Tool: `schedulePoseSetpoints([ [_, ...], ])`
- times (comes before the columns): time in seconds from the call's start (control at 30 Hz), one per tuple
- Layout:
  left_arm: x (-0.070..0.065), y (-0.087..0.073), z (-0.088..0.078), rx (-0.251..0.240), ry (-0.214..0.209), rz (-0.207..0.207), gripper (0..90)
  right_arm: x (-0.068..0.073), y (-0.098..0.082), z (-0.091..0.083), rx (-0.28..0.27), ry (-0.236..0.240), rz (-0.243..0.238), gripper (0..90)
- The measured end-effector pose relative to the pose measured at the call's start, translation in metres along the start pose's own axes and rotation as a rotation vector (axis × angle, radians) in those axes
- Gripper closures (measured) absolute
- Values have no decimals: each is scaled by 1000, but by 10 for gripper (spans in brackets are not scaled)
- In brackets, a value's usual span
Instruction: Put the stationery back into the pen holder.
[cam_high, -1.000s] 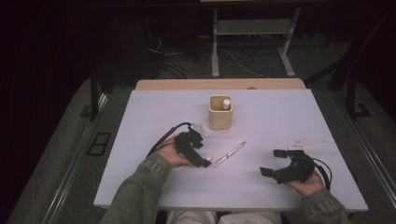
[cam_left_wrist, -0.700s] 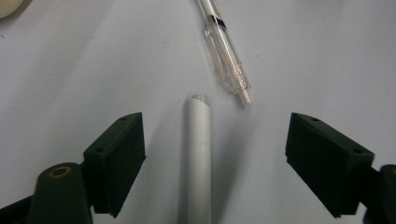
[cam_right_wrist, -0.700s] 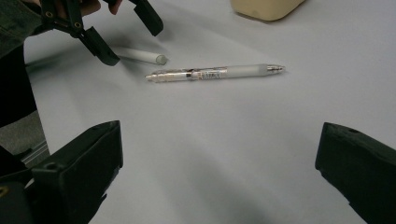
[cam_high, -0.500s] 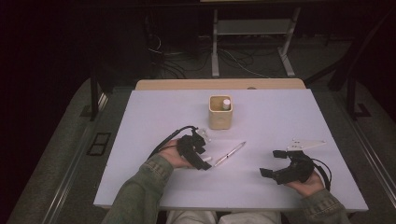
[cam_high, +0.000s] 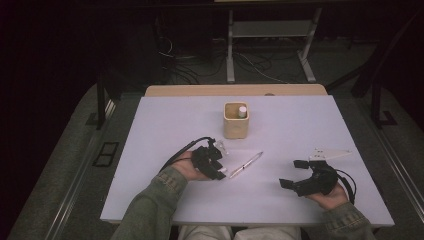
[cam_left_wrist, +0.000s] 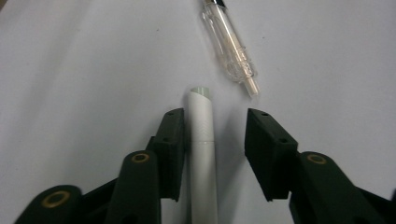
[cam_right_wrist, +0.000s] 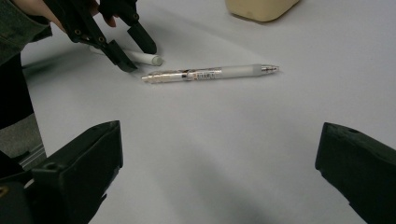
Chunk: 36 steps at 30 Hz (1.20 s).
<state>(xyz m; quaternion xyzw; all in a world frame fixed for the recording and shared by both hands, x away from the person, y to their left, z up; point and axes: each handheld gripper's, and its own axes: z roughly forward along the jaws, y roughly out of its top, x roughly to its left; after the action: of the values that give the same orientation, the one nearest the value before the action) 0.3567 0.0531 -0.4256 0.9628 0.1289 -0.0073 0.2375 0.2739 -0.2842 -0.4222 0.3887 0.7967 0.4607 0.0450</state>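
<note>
Step in hand: picking up the white marker (cam_left_wrist: 201, 140) with the left gripper (cam_left_wrist: 215, 116). The marker lies flat on the table (cam_high: 165, 125), on the person's side of the cream cup (cam_high: 236, 120) and to its left in the high view. In the left gripper view it runs lengthwise between the two jaws, with its capped end just past the fingertips. The jaws have just been closing around it. The jaw on the left of that view sits against the marker's side; the other jaw stands clear, with bare table visible in the gap. The marker is therefore bracketed but not yet clamped.

A clear pen (cam_high: 246, 165) lies just beside the marker, nearer the cup's side, at a slant. In the left gripper view its tip (cam_left_wrist: 252, 87) points toward the clear jaw, close to it but apart.

The right gripper (cam_high: 296, 173) rests on the table well to the right of the cup in the high view, jaws spread wide, with nothing between them. The cup already holds one white-capped item (cam_high: 242, 111), standing upright.

Next move, as judged: finish closing until both pads press the marker, then lift it straight up. The closing jaw should not catch the pen tip. The cup looks the likely destination, so the marker will probably need tilting upright before lowering.
</note>
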Motion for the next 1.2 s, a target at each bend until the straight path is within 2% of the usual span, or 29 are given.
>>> schedulePoseSetpoints([
  [0.2,-3,1,1,9,50,27,703,1,0,1,-8,1,-5,4],
  [0.37,-4,1,1,7,56,25,759,2,0,1,-7,-3,-6,4],
  [0.67,-7,2,1,18,82,62,777,5,0,2,-15,-2,-23,4],
  [0.77,-10,2,2,21,77,39,779,5,0,2,-6,0,-19,4],
  [0.8,-8,3,1,23,85,68,779,5,0,3,-6,-1,-20,4],
  [0.87,-8,2,1,16,79,55,779,5,0,2,-6,-1,-20,4],
  [1.07,-6,1,-1,17,75,58,779,4,0,2,-13,-5,-15,4],
  [1.13,-6,1,-3,7,72,42,779,4,0,2,-11,-5,-12,4],
  [1.2,-3,0,-7,-8,73,45,779,4,0,2,-12,-7,-16,4],
])
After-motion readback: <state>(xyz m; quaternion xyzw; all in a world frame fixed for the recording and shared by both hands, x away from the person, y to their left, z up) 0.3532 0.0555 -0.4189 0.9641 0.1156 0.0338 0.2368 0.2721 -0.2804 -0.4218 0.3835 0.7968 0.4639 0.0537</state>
